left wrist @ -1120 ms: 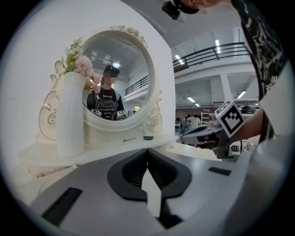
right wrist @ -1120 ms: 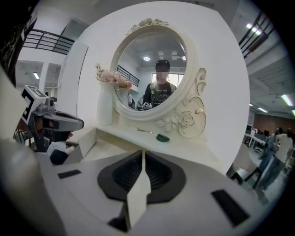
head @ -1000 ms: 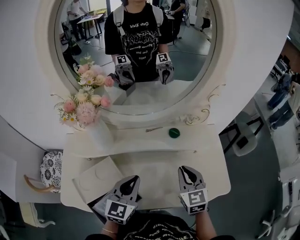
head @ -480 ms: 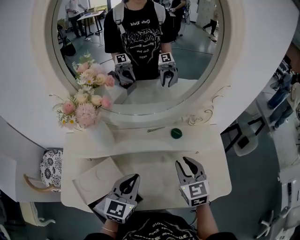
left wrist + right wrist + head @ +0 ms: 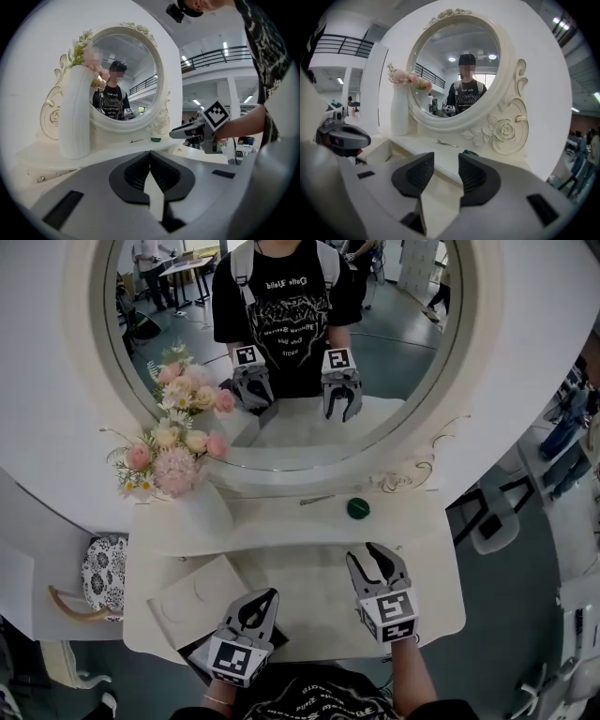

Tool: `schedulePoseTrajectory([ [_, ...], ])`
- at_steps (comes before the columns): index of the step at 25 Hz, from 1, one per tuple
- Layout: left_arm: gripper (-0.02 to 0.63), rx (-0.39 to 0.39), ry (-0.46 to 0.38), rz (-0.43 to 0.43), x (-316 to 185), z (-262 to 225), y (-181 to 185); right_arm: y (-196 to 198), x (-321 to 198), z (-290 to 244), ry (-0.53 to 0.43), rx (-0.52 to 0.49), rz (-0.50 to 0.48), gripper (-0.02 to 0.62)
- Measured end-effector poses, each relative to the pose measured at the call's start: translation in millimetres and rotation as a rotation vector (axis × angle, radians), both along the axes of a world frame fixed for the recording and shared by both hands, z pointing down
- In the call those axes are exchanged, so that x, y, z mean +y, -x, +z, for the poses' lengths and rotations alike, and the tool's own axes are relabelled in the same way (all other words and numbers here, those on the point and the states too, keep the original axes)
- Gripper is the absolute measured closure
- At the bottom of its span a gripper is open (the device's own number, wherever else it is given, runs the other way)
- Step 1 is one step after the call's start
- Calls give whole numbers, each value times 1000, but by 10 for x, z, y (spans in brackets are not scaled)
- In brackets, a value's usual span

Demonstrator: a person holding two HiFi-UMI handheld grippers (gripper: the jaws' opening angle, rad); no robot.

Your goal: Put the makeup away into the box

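Found the right gripper (image 5: pixel 445 161) with its jaws just swung wide apart and nothing between them, only bare tabletop showing through the gap; judged this a readying for a pick rather than a release. Saw it tipped slightly downward toward the raised shelf (image 5: pixel 272 526) under the mirror (image 5: pixel 281 442). Spotted the small round green makeup piece (image 5: pixel 358 508) lying on that shelf just beyond the jaw tips in the right gripper view, and a slim metal clip (image 5: pixel 317 500) a little to its left, both well apart from the white box (image 5: pixel 192 592). Found the left gripper (image 5: pixel 150 157) closed tip to tip on nothing, held low near the front edge of the dressing table (image 5: pixel 309 592) and just beside the box; read that as parking it there, out of the other's way yet close enough to steady the box. Located the box on the lower surface at the left, seemingly open-topped in the right gripper view, so within easy reach of either hand. Noted the white vase (image 5: pixel 202 507) of pink flowers at the shelf's left end, near the box and liable to be knocked by a careless sweep. Judged nothing put away yet: both items on the shelf, untouched.
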State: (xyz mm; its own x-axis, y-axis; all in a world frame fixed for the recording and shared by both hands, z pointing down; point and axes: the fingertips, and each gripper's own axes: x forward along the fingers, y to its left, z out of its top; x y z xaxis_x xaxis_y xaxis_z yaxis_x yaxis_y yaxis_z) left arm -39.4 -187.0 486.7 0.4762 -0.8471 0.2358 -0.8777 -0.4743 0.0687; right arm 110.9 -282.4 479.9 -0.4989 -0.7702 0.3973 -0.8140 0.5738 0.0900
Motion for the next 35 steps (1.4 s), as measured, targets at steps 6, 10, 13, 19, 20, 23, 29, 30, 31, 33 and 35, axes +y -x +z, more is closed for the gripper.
schedulePoseTrajectory([
  [6,591,-12,11,-17,0,42,85,61,-142,-13,-6,14,-1,439],
  [10,591,-10,18,-29,11,52,144,50,-238,-26,-4,27,9,439],
  [13,591,-14,18,-42,1,61,207,48,-315,-21,-8,43,12,439],
  [19,591,-8,26,-74,-10,73,306,43,-432,11,21,60,11,432],
  [20,591,-7,24,-79,-14,71,318,40,-454,11,25,62,12,426],
  [23,591,-6,29,-88,-22,90,342,29,-533,5,19,85,15,425],
  [29,591,-7,32,-95,-57,108,366,-4,-690,23,25,122,23,425],
  [30,591,-6,36,-99,-63,115,373,-7,-713,28,28,122,24,425],
  [31,591,-5,40,-102,-67,123,381,-6,-735,34,33,120,24,425],
  [33,591,-6,44,-103,-77,138,386,0,-776,54,46,115,22,425],
  [35,591,-9,43,-100,-91,147,376,-4,-815,86,61,119,21,420],
])
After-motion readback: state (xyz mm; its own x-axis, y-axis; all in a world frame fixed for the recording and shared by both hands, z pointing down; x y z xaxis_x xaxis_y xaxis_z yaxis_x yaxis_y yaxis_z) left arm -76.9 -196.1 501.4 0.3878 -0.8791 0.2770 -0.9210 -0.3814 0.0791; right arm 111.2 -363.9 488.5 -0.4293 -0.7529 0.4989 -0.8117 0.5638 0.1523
